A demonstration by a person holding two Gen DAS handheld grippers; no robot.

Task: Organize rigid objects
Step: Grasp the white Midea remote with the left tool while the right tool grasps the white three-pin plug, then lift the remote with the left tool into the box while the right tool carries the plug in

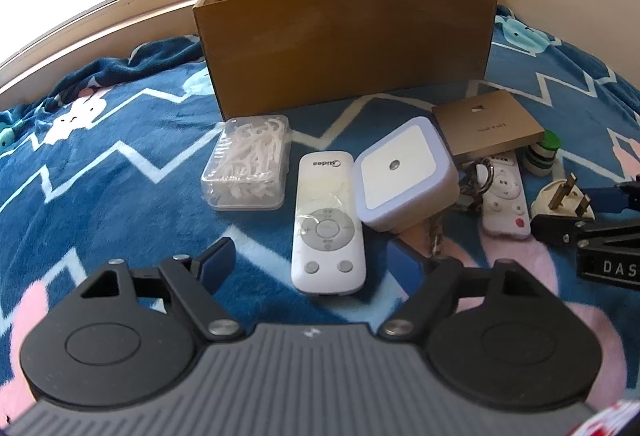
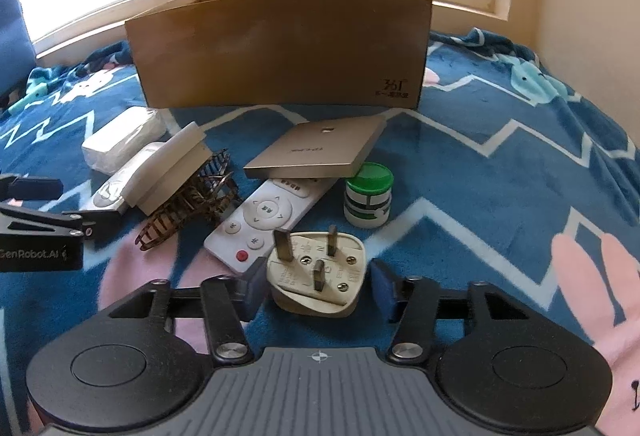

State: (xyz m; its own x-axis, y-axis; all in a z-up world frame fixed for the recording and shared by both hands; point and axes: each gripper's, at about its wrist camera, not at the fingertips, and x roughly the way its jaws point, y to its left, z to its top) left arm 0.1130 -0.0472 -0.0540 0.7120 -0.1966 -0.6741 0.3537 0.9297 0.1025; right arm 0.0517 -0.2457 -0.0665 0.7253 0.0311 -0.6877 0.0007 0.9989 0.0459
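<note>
Both my claws hang spread and empty: right gripper (image 2: pixel 314 290) straddles the plug (image 2: pixel 316 278) at lower center, a light, stiff, slick shell I'd pinch across its flat sides, clear of its 3 prongs, while left gripper (image 1: pixel 310 260) faces the white remote (image 1: pixel 328 222)

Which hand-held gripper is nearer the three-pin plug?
Right. The right hand-held gripper is open around the three-pin plug; the left hand-held gripper faces the Midea remote, further left.

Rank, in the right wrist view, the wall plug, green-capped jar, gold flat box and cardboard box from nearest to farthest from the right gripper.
1. Wall plug, between the right gripper's fingers.
2. Green-capped jar, beyond it, slightly right.
3. Gold flat box, centre.
4. Cardboard box, at the back.
</note>
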